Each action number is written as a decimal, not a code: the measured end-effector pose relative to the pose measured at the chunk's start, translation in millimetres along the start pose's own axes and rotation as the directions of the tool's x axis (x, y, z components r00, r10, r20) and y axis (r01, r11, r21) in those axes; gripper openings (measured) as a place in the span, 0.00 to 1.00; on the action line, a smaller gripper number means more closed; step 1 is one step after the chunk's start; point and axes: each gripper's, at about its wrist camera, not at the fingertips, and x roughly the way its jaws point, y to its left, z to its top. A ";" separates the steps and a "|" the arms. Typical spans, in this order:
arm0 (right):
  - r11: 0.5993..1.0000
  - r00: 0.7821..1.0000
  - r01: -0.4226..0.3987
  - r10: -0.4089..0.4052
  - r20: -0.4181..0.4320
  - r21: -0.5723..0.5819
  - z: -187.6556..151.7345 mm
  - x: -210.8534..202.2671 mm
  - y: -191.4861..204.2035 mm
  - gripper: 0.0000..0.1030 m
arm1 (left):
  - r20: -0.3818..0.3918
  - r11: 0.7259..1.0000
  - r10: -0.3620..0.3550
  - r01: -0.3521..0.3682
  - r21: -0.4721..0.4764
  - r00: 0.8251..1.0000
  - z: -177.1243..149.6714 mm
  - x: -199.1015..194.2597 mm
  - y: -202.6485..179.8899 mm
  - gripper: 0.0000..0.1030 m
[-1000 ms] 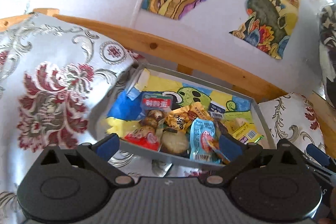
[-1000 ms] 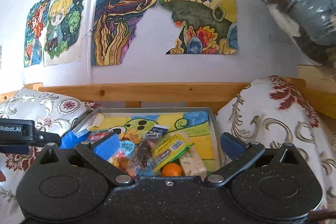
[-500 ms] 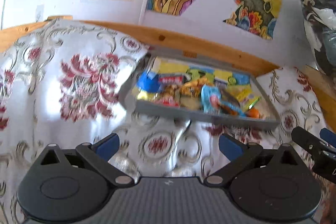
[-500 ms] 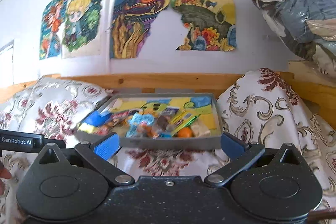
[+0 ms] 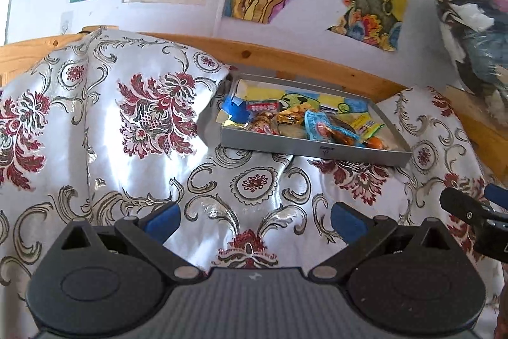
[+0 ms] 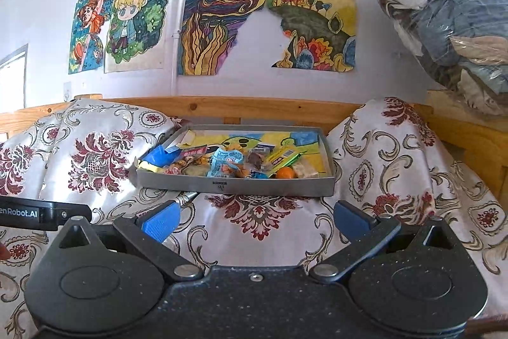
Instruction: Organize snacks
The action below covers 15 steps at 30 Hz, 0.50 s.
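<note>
A grey tray (image 5: pixel 311 150) (image 6: pixel 235 185) lies on the patterned cloth by the wooden rail, holding several snack packets: a light blue packet (image 5: pixel 316 124) (image 6: pixel 223 162), a green-yellow bar (image 6: pixel 282 158), a small orange fruit (image 6: pixel 284 172) and a blue wrapper (image 5: pixel 236 111). My left gripper (image 5: pixel 254 216) is open and empty, well short of the tray. My right gripper (image 6: pixel 257 220) is open too, just in front of the tray's near wall, nothing between its fingers.
Silver cloth with red flowers (image 5: pixel 149 113) bulges over cushions left and right (image 6: pixel 390 148) of the tray. A wooden rail (image 6: pixel 254 105) runs behind, under wall drawings. A plastic-wrapped bundle of clothes (image 6: pixel 451 8) sits at the upper right. The right gripper's tip (image 5: pixel 466 212) shows in the left wrist view.
Both grippers have pulled back from the tray, which now looks smaller and farther away. Both stay open and empty.
</note>
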 end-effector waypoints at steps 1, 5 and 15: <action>1.000 1.000 0.003 -0.003 0.001 -0.002 -0.4 -2.6 0.7 0.99 | 0.001 1.000 -0.002 0.002 0.004 1.000 -0.9 -2.4 0.3 0.99; 1.000 1.000 0.017 -0.017 0.004 0.005 -1.6 -11.5 2.3 0.99 | 0.000 1.000 -0.006 0.006 0.006 1.000 -4.4 -10.4 3.7 0.99; 0.999 0.999 0.003 -0.001 -0.050 0.044 -10.7 -26.5 8.9 0.99 | -0.009 1.000 -0.009 0.009 0.019 1.000 -8.6 -25.1 13.3 0.99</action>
